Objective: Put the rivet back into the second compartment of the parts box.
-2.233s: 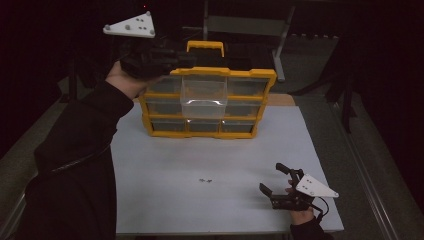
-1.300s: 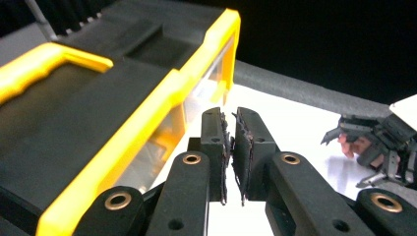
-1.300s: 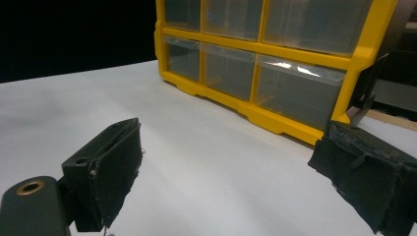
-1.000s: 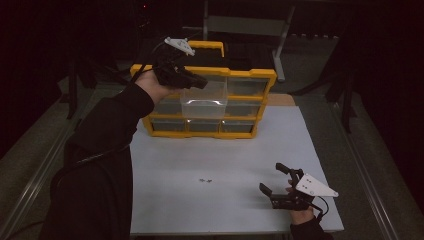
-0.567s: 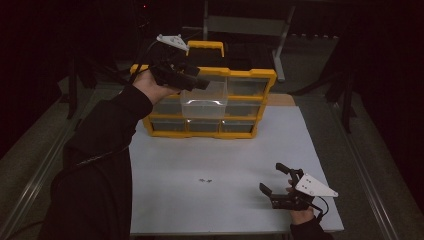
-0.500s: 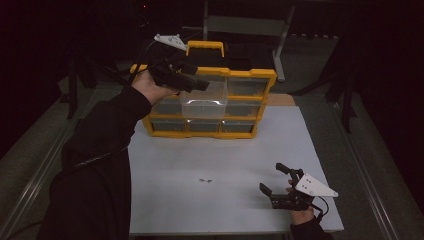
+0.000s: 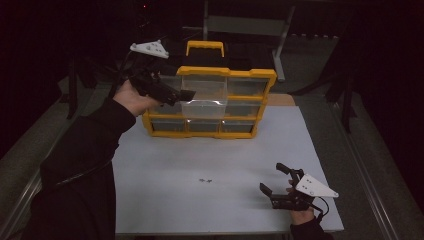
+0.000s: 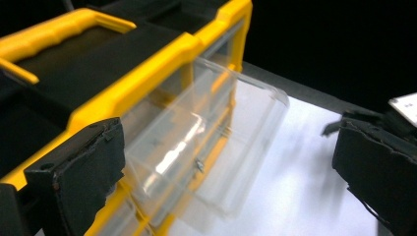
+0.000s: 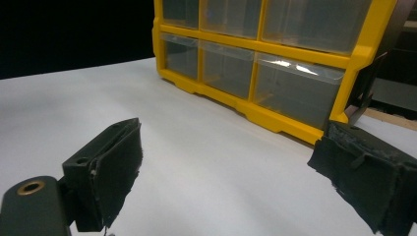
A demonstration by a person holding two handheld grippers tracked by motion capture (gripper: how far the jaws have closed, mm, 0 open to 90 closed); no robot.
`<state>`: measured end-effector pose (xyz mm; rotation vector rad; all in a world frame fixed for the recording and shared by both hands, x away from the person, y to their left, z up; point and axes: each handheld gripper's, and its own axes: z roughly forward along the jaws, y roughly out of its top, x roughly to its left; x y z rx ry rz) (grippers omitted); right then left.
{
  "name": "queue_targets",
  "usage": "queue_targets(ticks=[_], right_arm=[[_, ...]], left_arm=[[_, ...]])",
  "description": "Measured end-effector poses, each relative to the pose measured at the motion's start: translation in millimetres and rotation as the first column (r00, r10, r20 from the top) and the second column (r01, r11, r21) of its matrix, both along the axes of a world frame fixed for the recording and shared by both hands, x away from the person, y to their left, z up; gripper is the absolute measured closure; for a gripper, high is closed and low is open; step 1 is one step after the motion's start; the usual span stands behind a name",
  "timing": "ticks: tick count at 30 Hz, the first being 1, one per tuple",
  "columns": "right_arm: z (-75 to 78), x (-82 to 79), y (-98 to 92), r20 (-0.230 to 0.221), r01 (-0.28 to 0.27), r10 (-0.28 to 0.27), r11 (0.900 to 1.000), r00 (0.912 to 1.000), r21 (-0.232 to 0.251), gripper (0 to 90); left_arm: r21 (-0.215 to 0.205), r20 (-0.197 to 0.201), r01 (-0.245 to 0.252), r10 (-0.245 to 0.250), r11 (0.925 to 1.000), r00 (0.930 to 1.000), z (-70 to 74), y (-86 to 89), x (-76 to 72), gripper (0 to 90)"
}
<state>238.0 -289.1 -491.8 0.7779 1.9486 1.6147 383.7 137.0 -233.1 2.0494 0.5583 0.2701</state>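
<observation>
Clear plastic drawer (image 7: 202,98) sticks out from the top row of the yellow organizer (image 7: 250,80) on the white worktop (image 7: 210,155). The left hand-held gripper (image 7: 181,93), just opened, is released beside it. The right hand-held gripper (image 7: 272,181) rests released, well apart.

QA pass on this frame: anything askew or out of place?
One clear drawer sticks out of the yellow organizer, top middle, while the others sit flush. The left gripper is open beside it. Small dark bits lie on the white mat.

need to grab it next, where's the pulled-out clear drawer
In the high view, the clear drawer juts from the middle of the yellow organizer at the table's far side, just right of the left hand-held gripper.
</observation>
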Motion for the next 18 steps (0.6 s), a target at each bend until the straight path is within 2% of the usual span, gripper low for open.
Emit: queue_targets(ticks=[10, 12, 18], right_arm=[[0.3, -0.3, 0.5, 0.002, 0.001, -0.001, 1.0, 1.0, -0.002, 9.4], [0.4, -0.3, 0.4, 0.001, 0.001, -0.001, 1.0, 1.0, -0.001, 9.4], [0.9, -0.6, 0.6, 0.007, -0.001, 0.001, 1.0, 1.0, 0.0, 9.4]], left_arm=[[-0.014, -0.012, 0.021, -0.021, 0.9997, 0.9997, -22.3, 24.0, -28.6, 0.0], [-0.007, -0.004, 0.014, -0.014, 0.9999, 0.9999, -28.4, 26.1, -33.5, 0.0], [-0.022, 0.016, 0.025, -0.025, 0.9995, 0.9996, -48.3, 28.3, -52.7, 0.0]])
